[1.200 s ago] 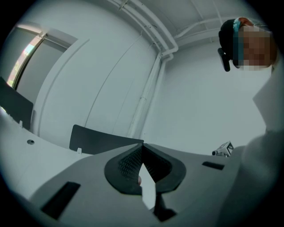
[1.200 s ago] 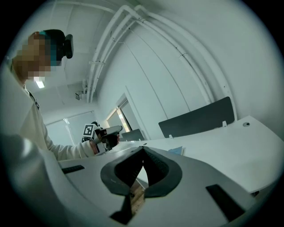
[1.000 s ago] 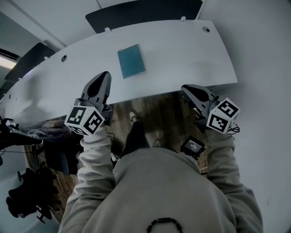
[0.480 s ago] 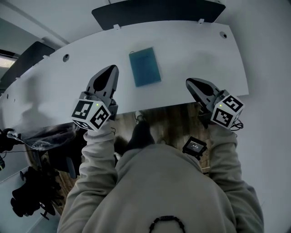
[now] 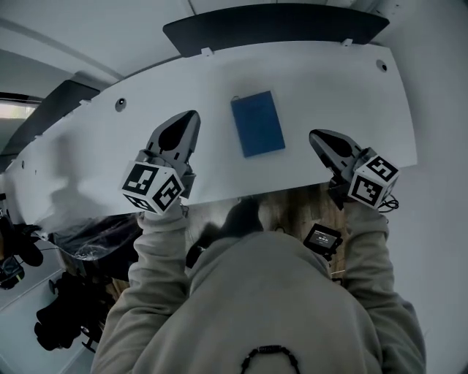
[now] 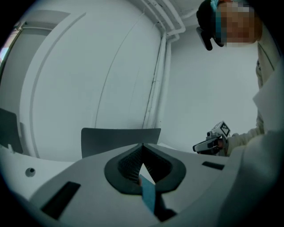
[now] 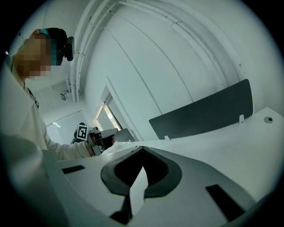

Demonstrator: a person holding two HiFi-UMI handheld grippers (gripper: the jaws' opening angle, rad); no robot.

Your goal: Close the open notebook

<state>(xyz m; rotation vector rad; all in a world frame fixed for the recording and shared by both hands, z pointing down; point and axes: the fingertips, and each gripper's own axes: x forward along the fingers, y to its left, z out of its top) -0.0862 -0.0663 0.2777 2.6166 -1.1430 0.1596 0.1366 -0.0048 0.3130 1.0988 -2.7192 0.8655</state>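
Note:
A blue notebook [image 5: 257,123] lies flat with its cover down on the white desk [image 5: 329,95], near the middle. My left gripper [image 5: 191,117] hovers over the desk's near edge just left of it, its jaws meeting at the tips with nothing held. A thin strip of the blue notebook [image 6: 148,195] shows low between the jaws of the left gripper [image 6: 143,146]. My right gripper [image 5: 314,136] hangs to the right of the notebook, also shut and empty; in its own view the right gripper [image 7: 142,148] has its tips touching. Neither gripper touches the notebook.
A dark partition panel [image 5: 278,22] stands along the desk's far edge. Cable holes [image 5: 121,104] mark the desk top. A small black device [image 5: 322,237] hangs at the person's side over the wooden floor. A dark bin with plastic [image 5: 95,241] sits under the desk at left.
Both grippers have come forward from the floor side to over the desk's near edge. The notebook now lies between them and nearer. Both stay shut.

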